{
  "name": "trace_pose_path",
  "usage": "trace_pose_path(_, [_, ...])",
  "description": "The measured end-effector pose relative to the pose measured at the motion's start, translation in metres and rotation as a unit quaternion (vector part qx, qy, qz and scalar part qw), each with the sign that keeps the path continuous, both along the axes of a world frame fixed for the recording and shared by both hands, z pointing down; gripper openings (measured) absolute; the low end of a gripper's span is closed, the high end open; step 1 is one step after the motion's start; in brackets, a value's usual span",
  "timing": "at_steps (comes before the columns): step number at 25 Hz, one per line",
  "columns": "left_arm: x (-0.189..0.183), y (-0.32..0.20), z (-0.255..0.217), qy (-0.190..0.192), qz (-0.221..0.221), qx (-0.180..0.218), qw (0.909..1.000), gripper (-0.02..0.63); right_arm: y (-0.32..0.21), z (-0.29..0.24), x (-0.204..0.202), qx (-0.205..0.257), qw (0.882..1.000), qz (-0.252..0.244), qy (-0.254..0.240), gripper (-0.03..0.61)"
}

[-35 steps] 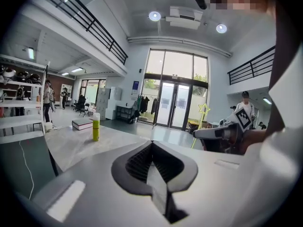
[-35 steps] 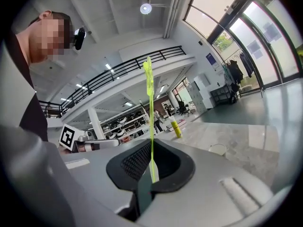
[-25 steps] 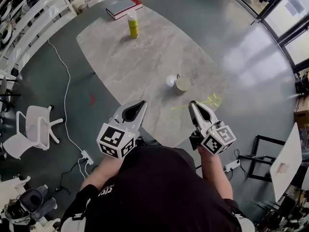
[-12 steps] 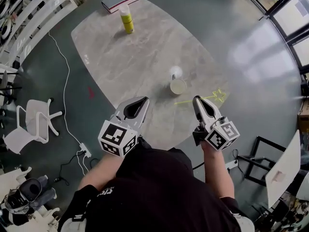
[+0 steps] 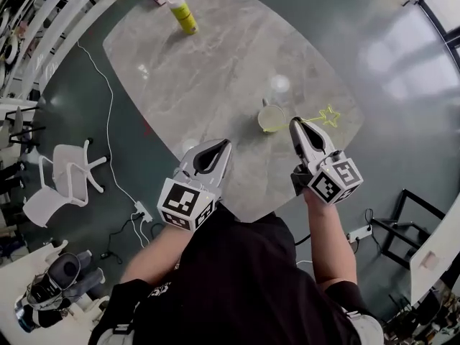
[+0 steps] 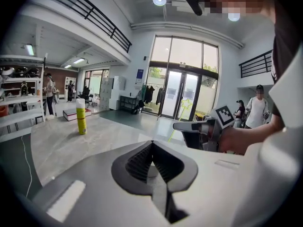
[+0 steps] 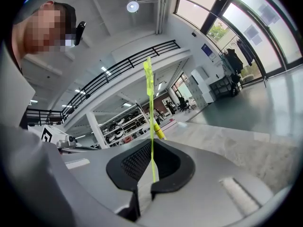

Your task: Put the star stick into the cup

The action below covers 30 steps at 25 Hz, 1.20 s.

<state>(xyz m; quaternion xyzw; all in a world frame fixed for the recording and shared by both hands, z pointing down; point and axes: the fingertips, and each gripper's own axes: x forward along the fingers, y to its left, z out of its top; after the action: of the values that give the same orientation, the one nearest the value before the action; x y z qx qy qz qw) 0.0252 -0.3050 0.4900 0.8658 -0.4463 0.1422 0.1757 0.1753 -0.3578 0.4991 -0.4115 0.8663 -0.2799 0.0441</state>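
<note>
grips the thin yellow-green star stick (image 5: 320, 116) in the clenched right gripper (image 5: 296, 124), star end out toward 2 o'clock, above the grey marbled oval surface (image 5: 215, 70). shows the pale round cup (image 5: 271, 118) just beside that gripper's tip at 9 o'clock, stick not yet inside. holds the left gripper (image 5: 218, 146) clenched on nothing near the 6 o'clock edge. has a yellow spray can (image 5: 181, 13) upright at 11 o'clock, well apart.

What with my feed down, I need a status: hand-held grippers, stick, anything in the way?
Right hand-held gripper shut on stick; left shut, empty. Stick beside cup, not in yet. Nothing between them.
</note>
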Motion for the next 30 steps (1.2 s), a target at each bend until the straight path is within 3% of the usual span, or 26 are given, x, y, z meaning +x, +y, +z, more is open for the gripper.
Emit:
trace_pose_path(9, [0.013,-0.014,0.028,0.004,0.006,-0.024,0.9997,0.003,-0.024,0.038,0.001,-0.007,1.0,0.021,0.012,0.026])
trace_pose_path(14, [0.012,-0.017,0.038,0.01,0.004,-0.037,0.9993,0.003,-0.029,0.074,-0.007,-0.033,0.998,0.013,0.044,0.026])
trace_pose_path(23, [0.011,-0.018,0.041,0.013,0.007,-0.055,0.9984,0.003,-0.031,0.1,-0.013,-0.074,0.996,0.004,0.05,0.034])
trace_pose_path(30, [0.009,-0.015,0.044,0.013,0.007,-0.062,0.998,0.003,-0.028,0.119,-0.018,-0.108,0.992,-0.013,0.064,0.119])
